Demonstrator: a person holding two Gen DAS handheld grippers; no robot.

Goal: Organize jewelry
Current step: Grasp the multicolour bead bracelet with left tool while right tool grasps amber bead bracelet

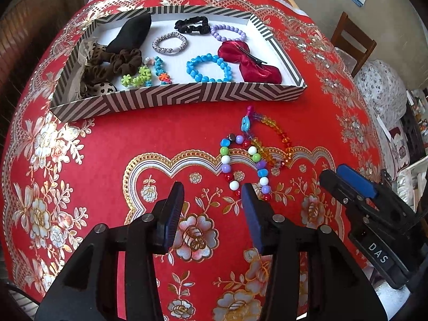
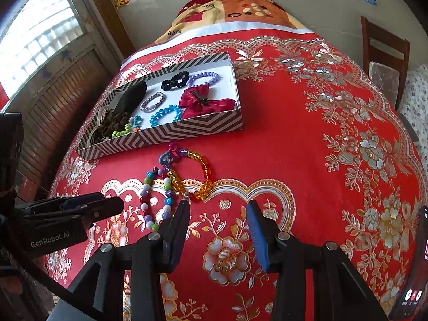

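A striped box (image 1: 176, 97) (image 2: 171, 133) holds scrunchies, a blue bead bracelet (image 1: 210, 68) (image 2: 165, 115), a purple bead bracelet (image 1: 228, 32), a silver band and a red bow clip (image 1: 248, 62) (image 2: 207, 100). On the red cloth in front of it lie a multicoloured bead bracelet (image 1: 242, 164) (image 2: 157, 200) and an amber-rainbow crystal bracelet (image 1: 278, 144) (image 2: 198, 176) with blue and pink charms. My left gripper (image 1: 212, 190) is open and empty, its right finger beside the bead bracelet. My right gripper (image 2: 218, 206) is open and empty, just below the crystal bracelet.
The table carries a red floral cloth (image 1: 187, 139) (image 2: 294, 133). A wooden chair (image 1: 353, 41) (image 2: 385, 58) stands at the far right. The right gripper shows in the left wrist view (image 1: 347, 184); the left gripper shows in the right wrist view (image 2: 88, 208). A window (image 2: 34, 32) is at left.
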